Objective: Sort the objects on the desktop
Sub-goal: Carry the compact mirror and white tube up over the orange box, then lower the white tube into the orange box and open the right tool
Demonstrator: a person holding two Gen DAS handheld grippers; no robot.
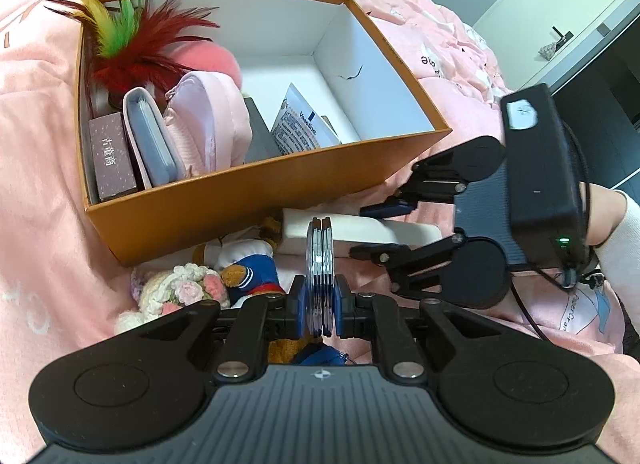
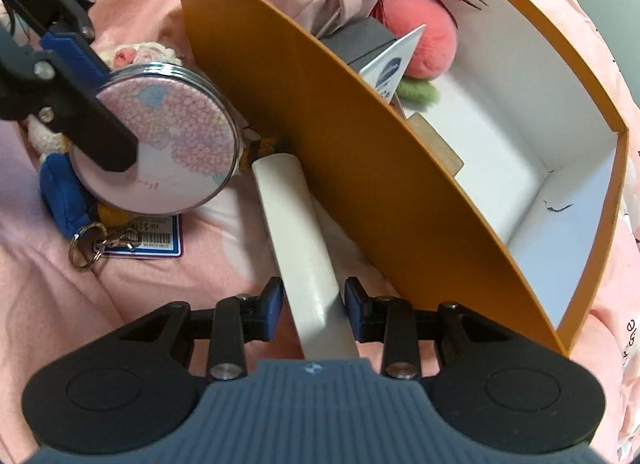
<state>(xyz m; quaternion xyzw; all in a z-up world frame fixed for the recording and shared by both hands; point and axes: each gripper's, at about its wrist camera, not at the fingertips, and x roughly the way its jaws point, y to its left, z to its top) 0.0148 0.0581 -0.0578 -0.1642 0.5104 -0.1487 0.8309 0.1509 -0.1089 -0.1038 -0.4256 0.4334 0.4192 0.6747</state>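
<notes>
Left wrist view, left gripper (image 1: 319,300) jaws clamping round mirror (image 1: 319,264) edge-on, right gripper (image 2: 314,314) jaws parted astride white tube (image 2: 298,240), beside orange box (image 2: 340,136).

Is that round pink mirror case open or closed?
Closed. The compact mirror shows its patterned lid flat against the base, and edge-on its halves sit pressed together between the left gripper's pads.

Plush keychain (image 2: 64,200) largely hidden behind the round mirror (image 2: 168,136). White tube (image 2: 296,232): near end concealed beneath the gripper body. Barcode tag (image 2: 154,242) print illegible.
</notes>
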